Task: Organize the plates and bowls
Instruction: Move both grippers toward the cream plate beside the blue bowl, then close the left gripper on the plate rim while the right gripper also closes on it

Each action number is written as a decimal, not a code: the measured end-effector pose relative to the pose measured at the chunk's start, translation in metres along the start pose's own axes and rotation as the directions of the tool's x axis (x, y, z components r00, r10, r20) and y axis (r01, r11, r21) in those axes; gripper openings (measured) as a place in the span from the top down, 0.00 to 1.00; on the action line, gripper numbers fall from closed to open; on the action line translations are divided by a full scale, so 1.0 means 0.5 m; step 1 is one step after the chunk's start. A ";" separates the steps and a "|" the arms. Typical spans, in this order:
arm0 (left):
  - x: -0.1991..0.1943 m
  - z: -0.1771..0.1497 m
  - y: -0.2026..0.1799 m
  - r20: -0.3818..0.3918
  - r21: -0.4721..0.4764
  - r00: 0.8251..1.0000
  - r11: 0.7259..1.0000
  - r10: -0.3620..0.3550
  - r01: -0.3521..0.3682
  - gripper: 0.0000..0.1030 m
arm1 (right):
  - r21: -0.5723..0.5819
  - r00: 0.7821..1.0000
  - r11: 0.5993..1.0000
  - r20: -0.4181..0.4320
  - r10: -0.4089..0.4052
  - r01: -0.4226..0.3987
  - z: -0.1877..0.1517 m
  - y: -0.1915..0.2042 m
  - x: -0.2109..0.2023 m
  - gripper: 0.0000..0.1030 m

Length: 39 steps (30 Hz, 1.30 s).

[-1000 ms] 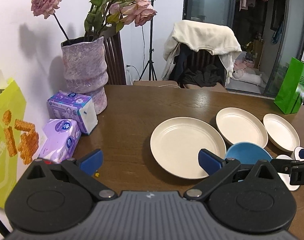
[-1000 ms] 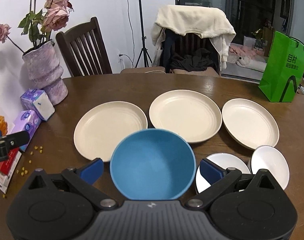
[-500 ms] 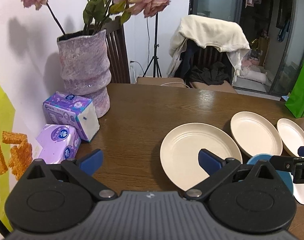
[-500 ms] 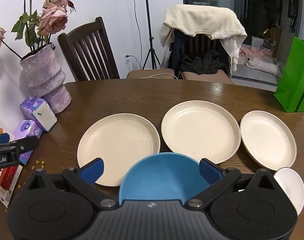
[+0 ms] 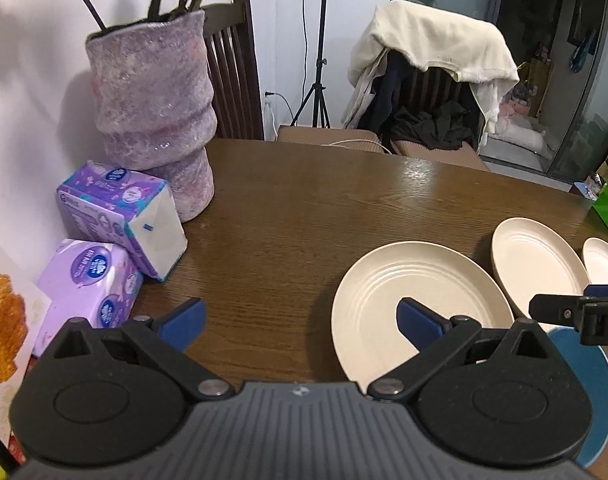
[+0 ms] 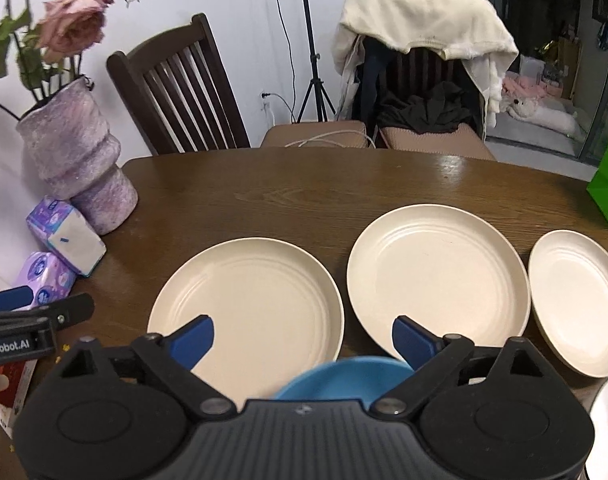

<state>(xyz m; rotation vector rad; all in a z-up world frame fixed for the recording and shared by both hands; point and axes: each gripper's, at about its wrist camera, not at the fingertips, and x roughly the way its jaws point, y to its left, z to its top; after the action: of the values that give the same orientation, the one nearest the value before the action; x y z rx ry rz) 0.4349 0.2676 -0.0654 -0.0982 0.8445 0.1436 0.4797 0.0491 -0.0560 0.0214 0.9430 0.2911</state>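
Plates (image 6: pixel 247 300), 3 cream, on table (image 6: pixel 304 192), left gripper (image 5: pixel 299 318) spread empty, right gripper (image 6: pixel 304 338) closing, empty

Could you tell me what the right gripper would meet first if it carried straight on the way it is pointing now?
Most likely the leftmost cream plate: the right gripper, its closing jaws empty, points down over that plate's near rim, beyond the blue bowl. Depth is uncertain, so the table just right of it is possible.

Two close wrist views downward, sharing cream plate (image 5: pixel 420 300) (image 6: pixel 247 300).

Glossy wood table (image 6: pixel 304 200), matt cream plates (image 6: pixel 247 300), rough-glazed vase (image 5: pixel 155 112)
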 end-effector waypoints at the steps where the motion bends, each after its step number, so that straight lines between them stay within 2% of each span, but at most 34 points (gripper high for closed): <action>1: 0.009 0.003 0.000 -0.008 -0.005 1.000 1.000 -0.001 0.001 0.00 | 0.005 1.000 1.000 -0.009 0.002 -0.002 0.006 -0.004 0.012 0.11; 8: 0.079 0.009 0.004 -0.073 -0.035 0.997 0.999 -0.004 0.001 0.00 | 0.038 0.998 0.999 -0.069 0.011 -0.008 0.034 -0.026 0.081 0.15; 11: 0.105 0.006 0.005 -0.107 -0.044 0.994 0.999 -0.005 0.000 0.00 | 0.062 0.995 0.998 -0.098 0.017 -0.011 0.038 -0.034 0.107 0.23; 15: 0.134 0.004 0.008 -0.144 -0.059 0.989 0.998 -0.013 0.004 0.00 | 0.093 0.991 0.996 -0.130 0.016 -0.004 0.038 -0.045 0.141 0.27; 19: 0.159 0.002 0.013 -0.176 -0.083 0.984 0.996 -0.029 0.015 0.00 | 0.126 0.986 0.992 -0.162 0.037 -0.017 0.035 -0.053 0.161 0.36; 30: 0.200 -0.007 0.014 -0.233 -0.121 0.970 0.992 -0.063 0.035 0.01 | 0.150 0.981 0.989 -0.192 0.034 -0.004 0.029 -0.062 0.191 0.38; 32: 0.202 -0.008 0.015 -0.238 -0.124 0.969 0.991 -0.070 0.041 0.01 | 0.160 0.981 0.987 -0.190 0.039 -0.009 0.031 -0.065 0.193 0.41; 37: 0.206 -0.008 0.016 -0.245 -0.133 0.966 0.990 -0.083 0.051 0.01 | 0.209 0.978 0.976 -0.187 0.093 -0.053 0.036 -0.077 0.183 0.56; 39: 0.207 -0.008 0.014 -0.250 -0.135 0.964 0.989 -0.088 0.055 0.03 | 0.209 0.976 0.976 -0.194 0.097 -0.055 0.036 -0.075 0.183 0.58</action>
<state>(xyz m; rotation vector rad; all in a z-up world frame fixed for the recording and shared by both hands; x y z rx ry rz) 0.4985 0.2830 -0.1461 -0.2712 1.0877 0.1176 0.5534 0.0383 -0.1234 0.2187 1.1748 0.2709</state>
